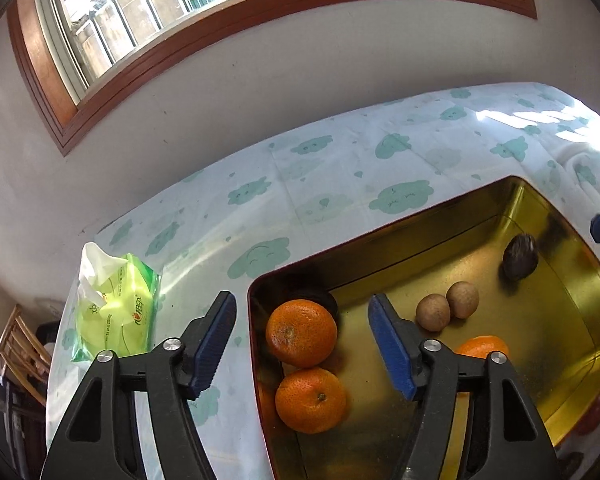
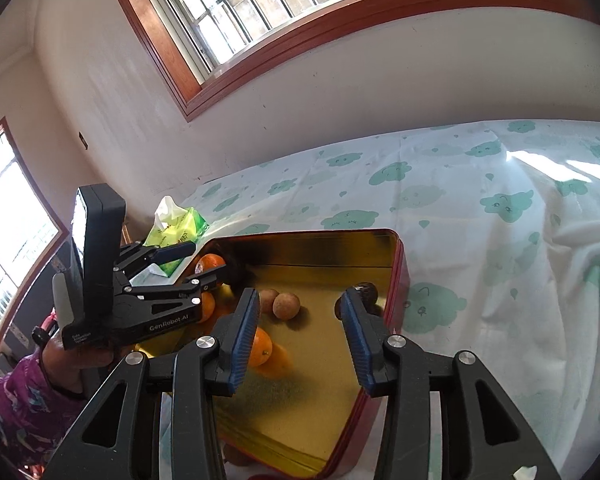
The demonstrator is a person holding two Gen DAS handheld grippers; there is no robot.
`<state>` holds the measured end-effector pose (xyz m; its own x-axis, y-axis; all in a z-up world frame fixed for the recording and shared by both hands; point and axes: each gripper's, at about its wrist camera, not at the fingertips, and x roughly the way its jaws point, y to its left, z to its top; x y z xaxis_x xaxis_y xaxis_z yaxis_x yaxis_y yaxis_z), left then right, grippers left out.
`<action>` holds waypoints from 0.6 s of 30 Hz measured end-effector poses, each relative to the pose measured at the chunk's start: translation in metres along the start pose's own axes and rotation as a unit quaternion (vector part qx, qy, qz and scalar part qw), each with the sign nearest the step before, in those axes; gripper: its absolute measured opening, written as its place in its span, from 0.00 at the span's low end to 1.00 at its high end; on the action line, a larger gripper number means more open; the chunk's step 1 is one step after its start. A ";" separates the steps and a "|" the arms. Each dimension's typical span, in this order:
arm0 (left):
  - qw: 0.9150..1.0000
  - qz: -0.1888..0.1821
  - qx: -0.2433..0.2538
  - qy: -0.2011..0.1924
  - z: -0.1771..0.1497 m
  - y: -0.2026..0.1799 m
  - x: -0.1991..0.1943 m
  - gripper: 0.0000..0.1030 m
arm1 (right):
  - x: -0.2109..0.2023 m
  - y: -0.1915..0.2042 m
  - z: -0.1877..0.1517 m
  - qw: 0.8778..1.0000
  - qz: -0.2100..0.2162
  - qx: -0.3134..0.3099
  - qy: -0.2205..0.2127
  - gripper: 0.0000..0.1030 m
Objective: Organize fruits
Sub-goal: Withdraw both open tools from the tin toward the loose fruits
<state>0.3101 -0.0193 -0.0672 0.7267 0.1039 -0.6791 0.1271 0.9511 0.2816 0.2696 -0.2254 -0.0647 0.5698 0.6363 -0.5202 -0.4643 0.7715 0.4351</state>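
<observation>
In the left wrist view the left gripper (image 1: 302, 344) fills the lower frame, its blue-padded jaws spread apart with nothing pressed between them; the nearer orange (image 1: 311, 399) and a second orange (image 1: 301, 333) lie in the gap, clear of both pads, stacked one above the other at the left corner of the gold-lined tin (image 1: 560, 360). A third orange (image 1: 485, 347) peeks from behind the right finger, lower right of centre. Farther into the tin, two small brown round fruits (image 1: 447, 306) sit touching each other, and beyond them, toward the upper right wall, lies a dark wrinkled fruit (image 1: 519, 257). Left of the tin, on the cloud-print tablecloth (image 1: 340, 176), rests a green tissue pack (image 1: 116, 308) with a sheet sticking out. In the right wrist view the right gripper (image 2: 298, 340) occupies the bottom of the frame over the tin's red-sided near corner, its jaws parted and gripping nothing. At the left edge a hand (image 2: 76, 364) in a purple patterned sleeve (image 2: 16, 408) holds the other tool. A wood-framed window (image 2: 260, 12) crosses the top of the frame on the far wall.
</observation>
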 end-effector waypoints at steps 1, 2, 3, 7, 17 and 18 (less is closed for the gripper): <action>1.000 0.001 -0.002 -0.015 0.000 0.001 -0.009 0.74 | -0.008 0.001 -0.007 1.000 0.004 -0.005 0.006 0.40; 1.000 -0.001 -0.005 -0.028 -0.001 0.002 -0.019 0.75 | -0.016 0.003 -0.015 1.000 0.001 -0.012 0.011 0.40; 0.999 -0.005 -0.008 -0.040 -0.003 0.003 -0.028 0.75 | -0.023 0.005 -0.023 1.000 -0.002 -0.020 0.016 0.40; 0.997 -0.025 -0.030 -0.066 -0.020 0.004 -0.059 0.77 | -0.044 0.013 -0.055 0.998 -0.007 -0.037 0.041 0.40; 0.989 -0.125 -0.060 -0.058 -0.113 -0.010 -0.110 0.77 | -0.023 0.022 -0.087 0.997 0.005 -0.005 0.078 0.39; 0.988 -0.131 -0.062 -0.057 -0.121 -0.012 -0.115 0.77 | -0.019 0.024 -0.087 0.997 -0.001 -0.011 0.081 0.39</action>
<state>0.1436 -0.0074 -0.0744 0.7512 -0.1778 -0.6357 0.2426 0.9700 0.0153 0.1883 -0.2183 -0.1083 0.4541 0.6265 -0.6335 -0.4786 0.7713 0.4196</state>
